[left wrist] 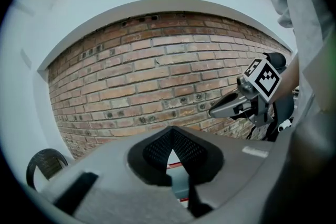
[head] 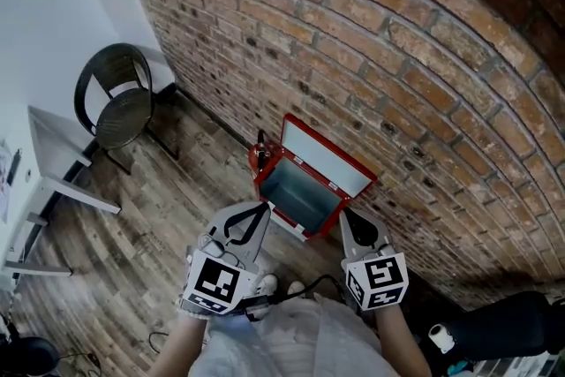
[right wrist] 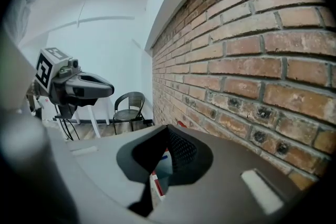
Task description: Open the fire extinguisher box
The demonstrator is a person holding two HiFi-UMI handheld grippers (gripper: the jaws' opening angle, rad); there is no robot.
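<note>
Left gripper point(head: 261, 207) and right gripper point(head: 350, 218) are closed, empty, at 6 o'clock of the fire extinguisher box point(head: 300, 194). Its raised lid point(head: 325, 154) seems light, rigid metal; grip its free edge.

The fire extinguisher box point(head: 300, 200) stands open on the wooden floor point(head: 159, 216), right at the foot of the brick wall point(head: 397, 40). It is a red, oblong case, and its hollow faces up, showing a pale grey-blue inside. Its lid point(head: 328, 156) is swung up on the far side and tilts back towards the bricks, red round the edge and pale on its inner face. The box sits skewed to the wall, with one corner pointing to the near side.
</note>
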